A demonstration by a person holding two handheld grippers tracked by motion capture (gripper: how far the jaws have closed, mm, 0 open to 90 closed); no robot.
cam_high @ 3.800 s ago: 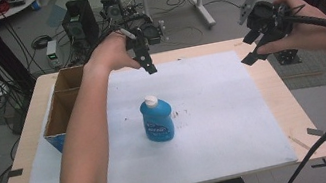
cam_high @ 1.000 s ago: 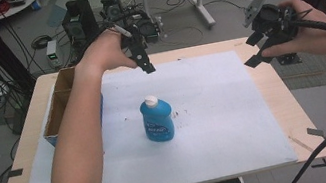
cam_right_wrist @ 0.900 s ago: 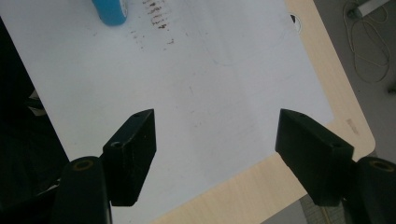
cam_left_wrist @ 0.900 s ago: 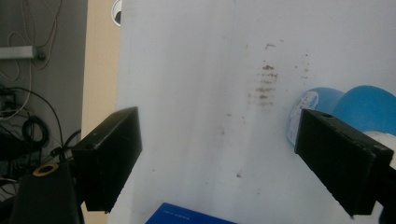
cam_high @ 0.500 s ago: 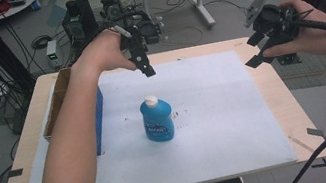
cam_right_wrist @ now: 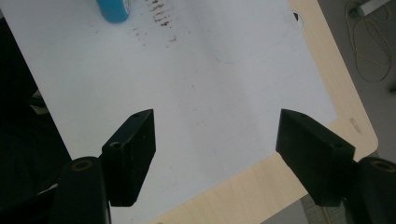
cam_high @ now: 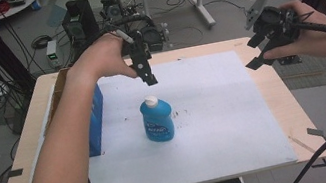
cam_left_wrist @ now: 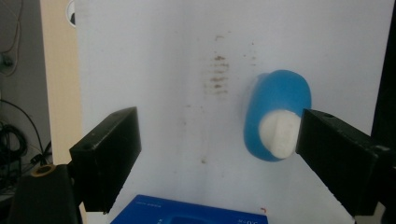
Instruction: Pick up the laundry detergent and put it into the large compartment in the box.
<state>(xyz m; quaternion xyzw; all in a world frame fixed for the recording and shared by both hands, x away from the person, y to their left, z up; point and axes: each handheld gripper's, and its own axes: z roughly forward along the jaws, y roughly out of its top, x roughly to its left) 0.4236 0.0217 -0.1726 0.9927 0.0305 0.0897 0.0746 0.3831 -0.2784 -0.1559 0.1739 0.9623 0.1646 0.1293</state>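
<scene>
A blue bottle with a white cap stands upright near the middle of the white sheet on the tabletop, just right of a blue box; its long axis runs vertically, cap upward. It is judged to be smooth rigid plastic, fairly light unless full, somewhat slippery, and liable to tip if pushed high up. A hold across the narrower sides of the body, below the shoulder, is judged safer than one on the small cap. The left tongs are held above and beyond the bottle, jaws wide apart and empty. The right tongs hover well apart at the right edge, also spread and empty.
</scene>
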